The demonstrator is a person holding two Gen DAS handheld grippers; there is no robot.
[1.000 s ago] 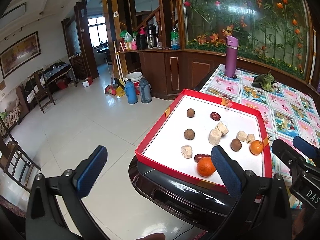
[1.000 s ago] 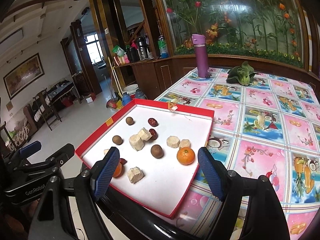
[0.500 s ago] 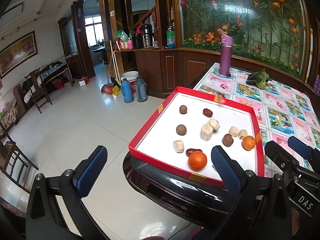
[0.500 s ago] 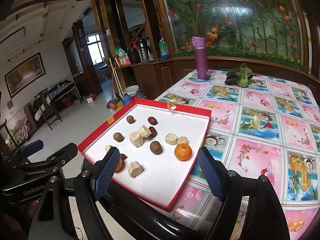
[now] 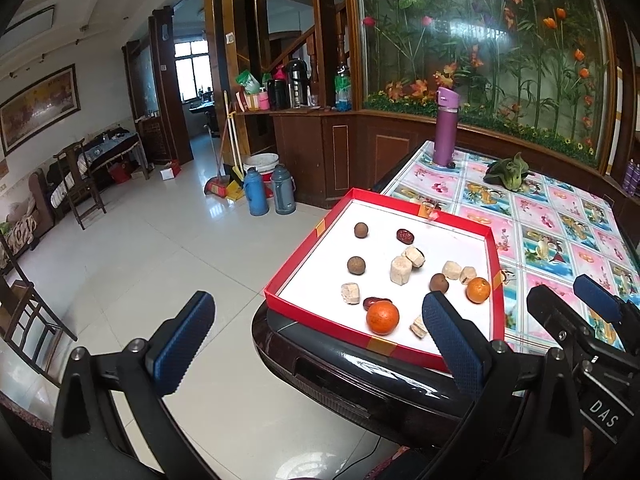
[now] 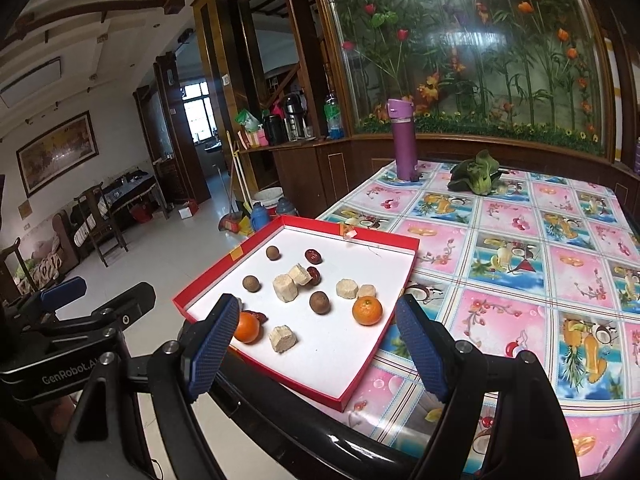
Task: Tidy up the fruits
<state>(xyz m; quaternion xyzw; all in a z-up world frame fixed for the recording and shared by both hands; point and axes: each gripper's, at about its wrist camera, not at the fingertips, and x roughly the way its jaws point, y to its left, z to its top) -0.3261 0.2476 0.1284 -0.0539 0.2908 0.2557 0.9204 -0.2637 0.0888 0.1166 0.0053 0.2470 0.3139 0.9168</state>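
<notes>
A red-rimmed white tray (image 5: 308,248) (image 6: 384,340) lies at the table's near corner. In it are two oranges (image 5: 382,317) (image 6: 367,310), brown longans (image 5: 356,265) (image 6: 319,302), red dates (image 5: 404,235) (image 6: 313,256) and several pale beige chunks (image 5: 400,270) (image 6: 283,338). My left gripper (image 5: 320,340) is open and empty, held off the table's edge before the tray. My right gripper (image 6: 312,344) is open and empty, just short of the tray's near side. Each gripper shows at the edge of the other's view.
A purple bottle (image 6: 403,146) and a green leafy vegetable (image 6: 476,176) stand at the table's far side on the flowered cloth (image 6: 540,280). Thermos jugs (image 5: 256,192), a broom and a bucket sit on the tiled floor to the left. Chairs stand further left.
Both grippers have drawn back and risen a little, so the tray looks smaller and farther away. Their jaws stay open. Nothing in the tray has moved.
</notes>
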